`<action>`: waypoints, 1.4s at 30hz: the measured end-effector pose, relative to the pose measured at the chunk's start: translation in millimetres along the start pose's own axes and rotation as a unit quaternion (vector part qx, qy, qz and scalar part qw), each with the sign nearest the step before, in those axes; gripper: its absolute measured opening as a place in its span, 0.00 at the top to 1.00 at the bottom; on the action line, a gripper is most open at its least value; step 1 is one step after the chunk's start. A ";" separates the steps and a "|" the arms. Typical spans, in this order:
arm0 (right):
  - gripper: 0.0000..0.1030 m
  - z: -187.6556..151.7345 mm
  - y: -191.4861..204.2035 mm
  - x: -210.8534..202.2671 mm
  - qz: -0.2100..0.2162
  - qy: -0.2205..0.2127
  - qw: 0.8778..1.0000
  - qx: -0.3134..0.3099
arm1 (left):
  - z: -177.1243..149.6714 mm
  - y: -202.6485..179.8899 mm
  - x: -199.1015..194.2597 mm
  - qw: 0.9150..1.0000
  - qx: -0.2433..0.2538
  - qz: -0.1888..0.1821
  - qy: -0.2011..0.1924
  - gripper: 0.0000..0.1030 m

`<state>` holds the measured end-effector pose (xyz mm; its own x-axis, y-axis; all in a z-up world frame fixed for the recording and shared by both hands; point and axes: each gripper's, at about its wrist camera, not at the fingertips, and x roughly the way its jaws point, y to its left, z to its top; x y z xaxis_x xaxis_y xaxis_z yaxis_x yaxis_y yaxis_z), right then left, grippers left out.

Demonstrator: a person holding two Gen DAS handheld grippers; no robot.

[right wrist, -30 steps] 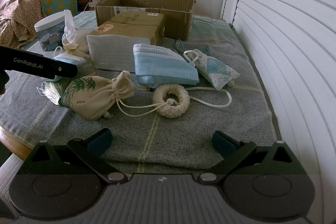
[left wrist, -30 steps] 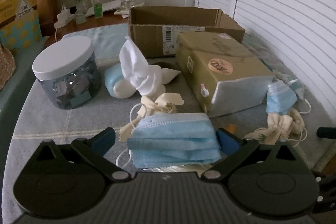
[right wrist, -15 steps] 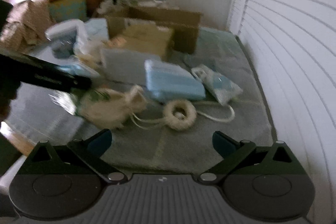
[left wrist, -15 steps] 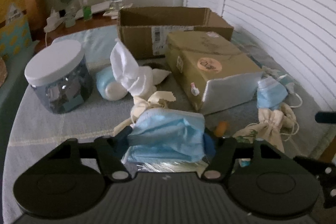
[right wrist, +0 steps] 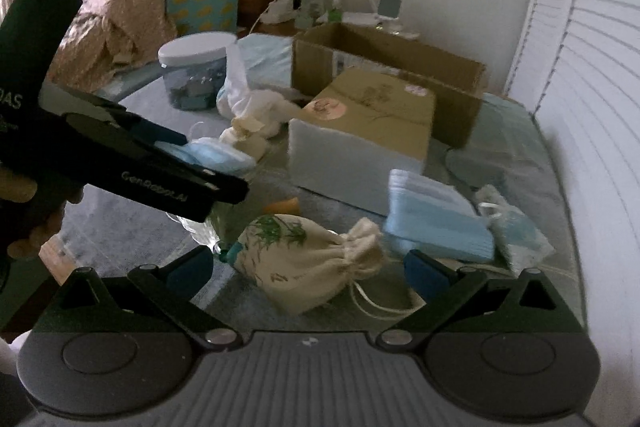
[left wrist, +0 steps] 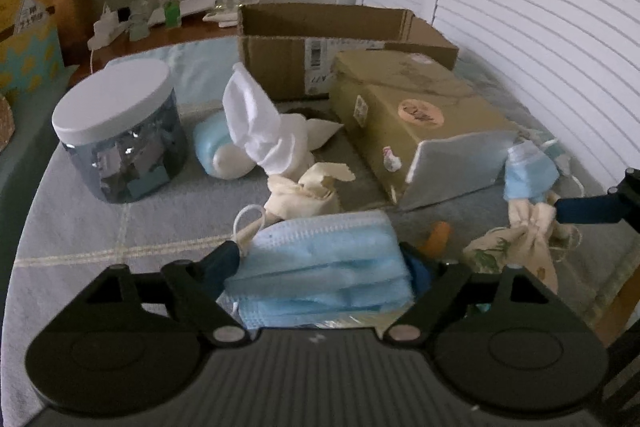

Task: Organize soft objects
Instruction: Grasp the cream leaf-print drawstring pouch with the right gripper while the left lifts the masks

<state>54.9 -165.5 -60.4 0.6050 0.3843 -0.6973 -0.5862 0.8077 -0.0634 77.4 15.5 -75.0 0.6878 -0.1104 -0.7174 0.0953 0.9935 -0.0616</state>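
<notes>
Cardboard box (left wrist: pixel 344 43), upper centre: open, contents unseen. Soft items lie loose on bed cover (left wrist: pixel 100 227); sorting barely begun. Left gripper (left wrist: pixel 320 267), lower centre: jaws pinching blue mask (left wrist: pixel 320 263). Right gripper (right wrist: pixel 308 271): jaws wide, empty, w/ drawstring pouch (right wrist: pixel 312 259) between.
</notes>
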 end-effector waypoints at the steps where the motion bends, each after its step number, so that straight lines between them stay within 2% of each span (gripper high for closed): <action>1: 0.00 0.5 1.6 3.5 0.000 0.004 1.000 -0.004 | -0.6 0.5 1.7 1.000 -0.001 0.002 0.002 0.18; 6: 0.00 3.0 4.3 16.5 0.008 0.014 1.000 -0.006 | -4.2 1.2 1.0 1.000 0.006 0.004 0.004 0.18; 11: 0.05 4.1 8.2 20.9 0.006 0.020 1.000 -0.014 | -4.1 2.4 0.0 1.000 0.008 0.001 0.008 0.20; 19: 0.13 5.8 7.5 11.7 -0.005 0.021 1.000 -0.003 | -3.3 2.2 -12.2 0.999 0.037 -0.016 0.005 0.35; 24: 0.15 9.4 8.0 2.6 -0.017 0.019 1.000 -0.003 | 0.0 2.8 -25.1 0.998 0.067 -0.014 -0.004 0.36; 31: 0.15 18.2 5.3 -22.6 -0.021 0.008 1.000 0.009 | 1.8 5.0 -45.8 0.995 0.089 -0.032 -0.011 0.36; 38: 0.15 42.0 -4.3 -48.6 -0.042 -0.008 0.999 0.021 | 4.1 11.8 -62.2 0.994 0.097 -0.037 -0.029 0.36; 42: 0.15 60.3 -15.8 -57.8 -0.040 -0.017 0.998 0.039 | 6.2 18.0 -70.1 0.994 0.098 -0.039 -0.037 0.36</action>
<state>61.7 -173.5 24.0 0.6672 0.3302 -0.6677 -0.4912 0.8689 -0.0612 35.4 40.9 -21.5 0.7225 -0.1961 -0.6629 0.2841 0.9584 0.0261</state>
